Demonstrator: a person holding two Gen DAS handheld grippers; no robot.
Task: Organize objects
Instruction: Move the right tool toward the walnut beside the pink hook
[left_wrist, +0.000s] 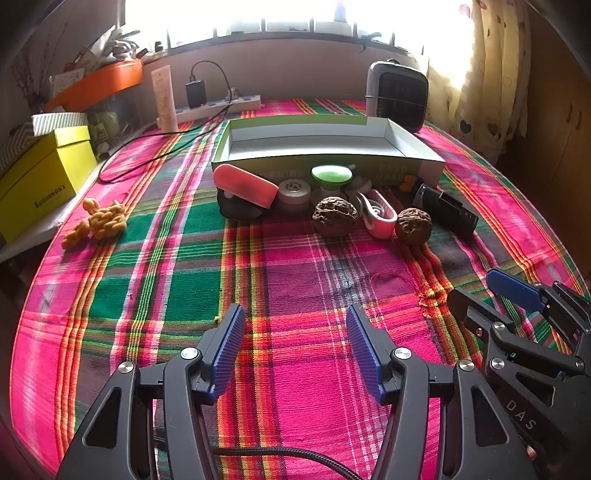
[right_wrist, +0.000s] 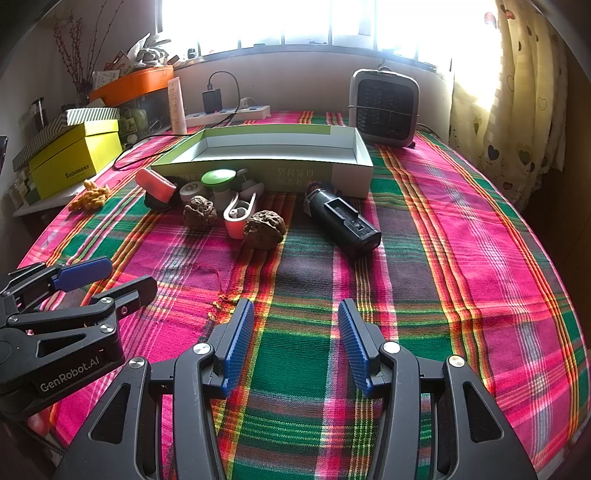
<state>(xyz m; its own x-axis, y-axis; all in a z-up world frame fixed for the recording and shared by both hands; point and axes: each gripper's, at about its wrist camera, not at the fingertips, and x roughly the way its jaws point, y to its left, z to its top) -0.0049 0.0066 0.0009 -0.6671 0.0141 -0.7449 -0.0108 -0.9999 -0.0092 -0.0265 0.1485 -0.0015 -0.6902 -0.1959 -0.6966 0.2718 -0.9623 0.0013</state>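
Note:
A long open green-and-white box (left_wrist: 325, 162) (right_wrist: 306, 173) lies across the plaid tablecloth. In front of it is a cluster of small items: a pink block on a black base (left_wrist: 245, 184) (right_wrist: 155, 186), a grey tin (left_wrist: 293, 190), a green-topped piece (left_wrist: 331, 175) (right_wrist: 218, 177), a pink-white clip (left_wrist: 380, 214) (right_wrist: 238, 214), two walnuts (left_wrist: 334, 216) (left_wrist: 413, 225) (right_wrist: 200, 212) (right_wrist: 265, 229) and a black cylindrical device (left_wrist: 448, 210) (right_wrist: 343, 221). An orange knotted toy (left_wrist: 99, 221) (right_wrist: 92, 197) lies apart at the left. My left gripper (left_wrist: 295, 314) (right_wrist: 129, 273) and right gripper (right_wrist: 294, 306) (left_wrist: 474, 286) hover side by side nearer the front, both open and holding nothing.
A yellow box (left_wrist: 44, 184) and an orange bin (left_wrist: 107, 81) stand off the table's left edge. At the back are a white tube (left_wrist: 164, 99), a power strip (left_wrist: 218, 107) with a black cable (left_wrist: 147, 162) trailing onto the cloth, and a grey heater (left_wrist: 399, 96). A curtain (right_wrist: 517, 110) hangs at the right.

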